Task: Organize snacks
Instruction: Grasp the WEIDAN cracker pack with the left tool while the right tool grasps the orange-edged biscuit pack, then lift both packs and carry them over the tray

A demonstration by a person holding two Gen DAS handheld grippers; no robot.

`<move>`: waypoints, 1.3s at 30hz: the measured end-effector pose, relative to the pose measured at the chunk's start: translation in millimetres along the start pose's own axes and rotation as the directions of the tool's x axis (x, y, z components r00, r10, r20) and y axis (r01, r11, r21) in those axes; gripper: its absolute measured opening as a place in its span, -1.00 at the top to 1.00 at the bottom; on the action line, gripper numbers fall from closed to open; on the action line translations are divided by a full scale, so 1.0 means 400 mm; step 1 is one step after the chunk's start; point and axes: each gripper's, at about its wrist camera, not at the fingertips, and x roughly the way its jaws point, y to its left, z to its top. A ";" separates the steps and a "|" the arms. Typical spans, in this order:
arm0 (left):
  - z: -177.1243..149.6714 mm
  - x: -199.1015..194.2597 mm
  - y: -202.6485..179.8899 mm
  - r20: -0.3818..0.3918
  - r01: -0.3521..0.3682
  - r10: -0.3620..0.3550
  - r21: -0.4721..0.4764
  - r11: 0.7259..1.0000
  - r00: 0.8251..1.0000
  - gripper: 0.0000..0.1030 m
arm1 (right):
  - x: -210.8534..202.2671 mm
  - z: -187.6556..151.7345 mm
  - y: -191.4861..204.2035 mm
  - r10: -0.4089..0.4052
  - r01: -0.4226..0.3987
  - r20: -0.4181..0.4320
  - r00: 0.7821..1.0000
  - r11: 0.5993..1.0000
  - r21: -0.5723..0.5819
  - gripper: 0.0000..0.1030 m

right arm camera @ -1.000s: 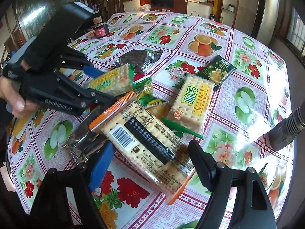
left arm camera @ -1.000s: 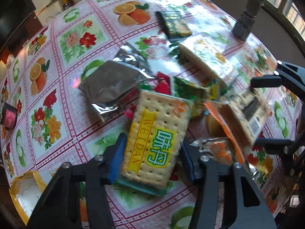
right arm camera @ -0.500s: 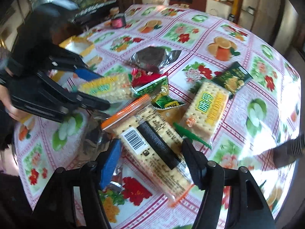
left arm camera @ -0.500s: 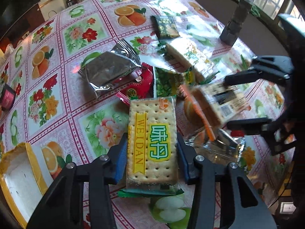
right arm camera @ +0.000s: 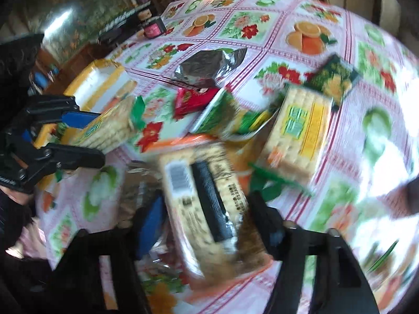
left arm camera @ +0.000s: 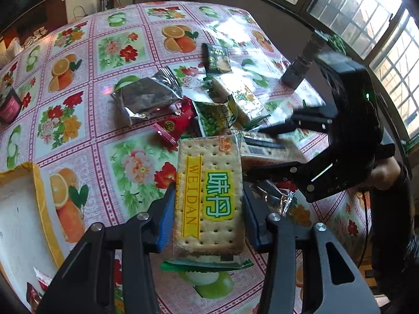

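My left gripper (left arm camera: 207,196) is shut on a WEIDAN cracker pack (left arm camera: 209,167), held flat above the flowered tablecloth; the right wrist view shows this gripper (right arm camera: 100,136) at the left. My right gripper (right arm camera: 207,201) has its jaws closing on a cracker pack with a barcode and an orange end (right arm camera: 201,183). Both pads touch the pack's sides, though the view is blurred. In the left wrist view the right gripper (left arm camera: 254,153) reaches in from the right with that pack (left arm camera: 264,149). A second WEIDAN pack (right arm camera: 301,130) lies on the table.
A white box with a yellow rim (left arm camera: 39,183) sits at the lower left. A silver bag (left arm camera: 146,96), a red pack (left arm camera: 175,125), a green pack (left arm camera: 214,115) and a dark sachet (left arm camera: 218,59) lie mid-table. A pink jar (left arm camera: 9,104) and a grey post (left arm camera: 303,62) stand near the edges.
My left gripper lifted the WEIDAN pack off the pile and swung it toward the yellow-rimmed box. My right gripper's jaws narrowed around the barcode pack, which turned in line with the fingers.
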 end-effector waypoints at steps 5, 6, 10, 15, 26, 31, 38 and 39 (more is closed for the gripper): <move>-0.025 -0.041 -0.003 0.041 -0.007 0.008 -0.031 0.999 0.999 0.08 | -0.031 -0.064 0.037 -0.038 0.037 0.021 0.999 0.998 0.058 -0.04; -0.031 -0.049 -0.008 0.049 -0.005 0.007 -0.035 0.999 0.999 0.08 | -0.033 -0.068 0.042 -0.048 0.047 0.026 0.998 0.997 0.060 -0.05; -0.044 -0.059 -0.035 0.071 -0.021 0.023 -0.037 0.999 0.997 0.08 | -0.023 -0.067 0.030 -0.016 0.007 0.078 0.997 0.993 0.120 -0.05; -0.085 -0.092 -0.060 0.124 -0.111 0.118 -0.058 0.992 0.985 0.07 | -0.046 -0.127 0.053 -0.014 -0.029 0.200 0.980 0.977 0.213 -0.03; -0.230 -0.269 -0.094 0.428 -0.317 0.379 -0.212 0.924 0.820 0.07 | -0.201 -0.283 0.225 -0.048 -0.072 0.521 0.852 0.976 0.207 -0.02; -0.309 -0.348 -0.083 0.521 -0.365 0.464 -0.288 0.885 0.716 0.07 | -0.272 -0.315 0.307 -0.070 -0.022 0.635 0.769 0.991 0.136 -0.02; -0.379 -0.426 -0.069 0.593 -0.411 0.554 -0.372 0.832 0.584 0.07 | -0.310 -0.299 0.402 -0.053 0.049 0.730 0.681 0.998 0.026 -0.02; -0.388 -0.436 -0.071 0.599 -0.420 0.567 -0.383 0.823 0.565 0.07 | -0.314 -0.296 0.416 -0.056 0.066 0.739 0.672 0.998 0.016 -0.02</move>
